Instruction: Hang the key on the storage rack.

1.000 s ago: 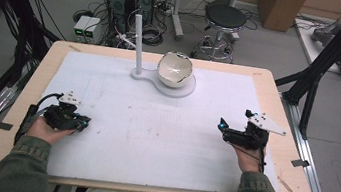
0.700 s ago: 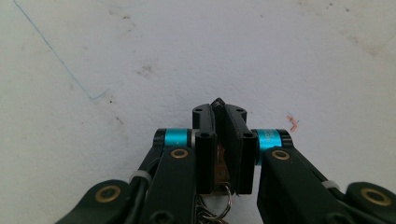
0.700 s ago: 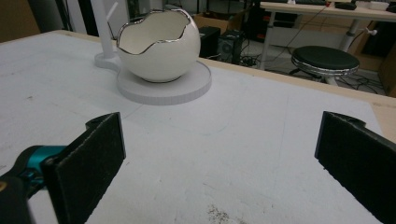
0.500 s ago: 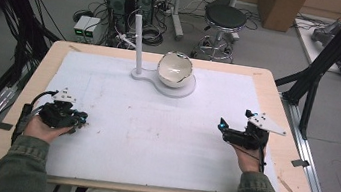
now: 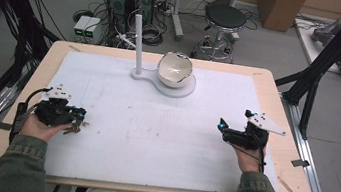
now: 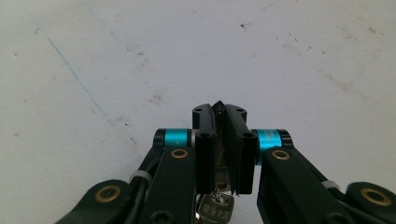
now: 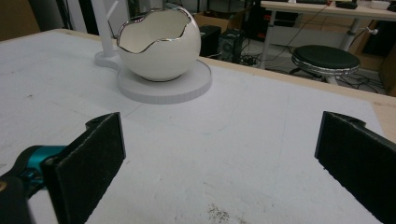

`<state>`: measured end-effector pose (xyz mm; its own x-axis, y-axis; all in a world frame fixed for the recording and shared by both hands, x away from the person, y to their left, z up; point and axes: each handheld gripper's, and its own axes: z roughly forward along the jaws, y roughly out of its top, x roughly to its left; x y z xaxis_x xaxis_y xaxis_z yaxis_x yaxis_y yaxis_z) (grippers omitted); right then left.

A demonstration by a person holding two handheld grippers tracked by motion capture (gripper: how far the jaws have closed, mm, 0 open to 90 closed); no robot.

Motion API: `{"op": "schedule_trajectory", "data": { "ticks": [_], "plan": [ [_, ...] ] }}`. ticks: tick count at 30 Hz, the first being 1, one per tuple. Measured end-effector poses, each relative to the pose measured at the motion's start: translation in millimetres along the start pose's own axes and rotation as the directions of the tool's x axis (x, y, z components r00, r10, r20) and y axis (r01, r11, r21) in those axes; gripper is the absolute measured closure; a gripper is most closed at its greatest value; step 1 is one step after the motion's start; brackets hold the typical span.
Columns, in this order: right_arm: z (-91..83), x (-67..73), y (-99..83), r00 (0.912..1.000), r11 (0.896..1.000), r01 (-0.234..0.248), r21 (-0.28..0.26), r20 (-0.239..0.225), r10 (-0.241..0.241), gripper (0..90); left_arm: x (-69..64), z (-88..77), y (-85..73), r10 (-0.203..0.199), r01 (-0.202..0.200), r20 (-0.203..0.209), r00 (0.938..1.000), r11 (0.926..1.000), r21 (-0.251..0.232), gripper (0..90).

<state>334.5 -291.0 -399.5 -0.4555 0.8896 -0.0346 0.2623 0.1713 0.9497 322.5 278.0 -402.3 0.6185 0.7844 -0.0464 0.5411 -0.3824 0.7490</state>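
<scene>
While my left gripper [image 5: 74,113] has its jaws pressed together on a bunch of keys [image 6: 215,207], low at the left of the high view, only a sliver of metal sits between the pads, with the rest dangling below. I judge the keys could swing or slip out if I lift quickly, since the pinch looks thin. My right gripper [image 5: 222,127] rests at the right with its jaws spread wide and nothing between them. The egg-shaped bowl [image 7: 159,43] sits on its white stand [image 7: 163,87] at the upper centre of the table [image 5: 271,85]. Compared with a second ago, both hands look in nearly the same spots, and the bowl has not shifted.
</scene>
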Motion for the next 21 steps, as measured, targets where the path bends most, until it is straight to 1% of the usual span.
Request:
{"op": "schedule_trajectory", "data": {
  "ticks": [3, 5, 10, 11, 13, 14, 19, 20, 21],
  "plan": [
    [0.0, -0.1, 0.0, 1.0, 1.0, 0.001, 0.001, 0.001, -0.001, 0.6, 1.0, -1.1, 0.1, -0.002, 0.001, -0.002, 1.0, 1.0, -0.008, 82.5],
    [-0.2, -0.3, 0.0, 1.0, 1.0, -0.001, -0.002, 0.005, 0.001, 0.6, 0.9, -2.4, 0.7, -0.011, 0.011, -0.001, 0.9999, 0.9997, -0.022, 82.5],
    [-1.0, -0.8, 0.1, 0.9999, 1.0, 0.0, -0.004, 0.012, 0.0, 0.6, 0.6, -6.2, 3.0, -0.012, 0.012, -0.004, 0.9999, 0.9991, -0.041, 82.5],
    [-1.1, -0.8, 0.2, 0.9999, 1.0, 0.001, -0.007, 0.014, -0.001, 0.6, 0.5, -8.6, 4.7, -0.009, 0.008, -0.005, 1.0, 0.9986, -0.051, 82.5],
    [-1.4, -0.2, 0.1, 0.9999, 1.0, -0.002, -0.001, 0.012, 0.002, 0.6, 0.8, -9.7, 5.5, -0.004, 0.004, -0.006, 1.0, 0.9986, -0.052, 82.5],
    [-1.3, -0.2, 0.1, 0.9999, 1.0, 0.0, 0.0, 0.012, 0.0, 0.6, 0.7, -10.9, 6.3, -0.007, 0.007, -0.009, 0.9999, 0.998, -0.063, 82.5],
    [-0.8, -0.5, -0.1, 0.9999, 1.0, 0.001, 0.002, 0.012, -0.001, 0.6, 2.1, -12.5, 9.3, -0.014, 0.014, -0.01, 0.9999, 0.9974, -0.071, 82.5],
    [-0.7, -0.5, -0.1, 0.9999, 1.0, 0.001, 0.001, 0.012, -0.001, 0.6, 2.2, -13.2, 10.8, -0.014, 0.013, -0.012, 0.9998, 0.9974, -0.071, 82.5],
    [-0.8, -0.5, -0.1, 0.9999, 1.0, 0.004, 0.001, 0.013, -0.004, 0.6, 2.3, -14.0, 12.7, -0.004, 0.003, -0.015, 0.9999, 0.9975, -0.071, 82.5]
  ]
}}
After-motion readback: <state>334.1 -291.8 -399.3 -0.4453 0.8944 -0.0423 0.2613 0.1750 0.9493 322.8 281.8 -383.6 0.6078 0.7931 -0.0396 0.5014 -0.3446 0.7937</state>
